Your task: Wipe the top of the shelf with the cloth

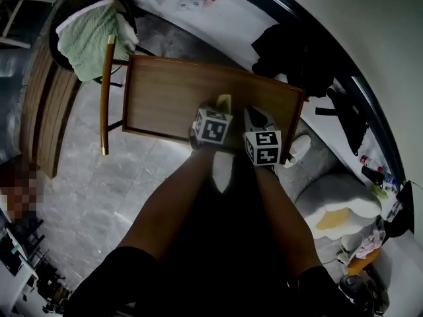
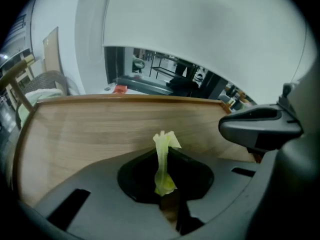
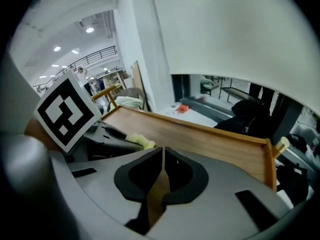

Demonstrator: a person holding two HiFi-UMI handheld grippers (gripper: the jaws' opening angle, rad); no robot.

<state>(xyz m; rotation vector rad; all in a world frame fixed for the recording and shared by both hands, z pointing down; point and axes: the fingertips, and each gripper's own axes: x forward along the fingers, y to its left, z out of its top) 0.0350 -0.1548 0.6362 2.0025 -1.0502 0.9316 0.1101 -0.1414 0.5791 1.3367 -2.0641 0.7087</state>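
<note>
The wooden shelf top [image 1: 165,98] is a rimmed brown board below me. My left gripper [image 1: 220,111] is shut on a thin yellow-green cloth [image 2: 163,159], whose end sticks up between the jaws [image 1: 225,101]. In the right gripper view the cloth [image 3: 140,142] shows as a yellow tuft at the left gripper's tip. My right gripper [image 1: 259,119] hangs just to the right of the left one, over the shelf's near right part; its jaws are shut with nothing between them [image 3: 163,165]. Both grippers hover close above the wood [image 3: 210,139].
A wooden chair [image 1: 106,91] with a green towel [image 1: 89,41] over it stands left of the shelf. Dark clothes [image 1: 291,51] lie behind the shelf's right corner. A white bottle [image 1: 299,149] and a pale cushion [image 1: 334,203] sit on the floor at right.
</note>
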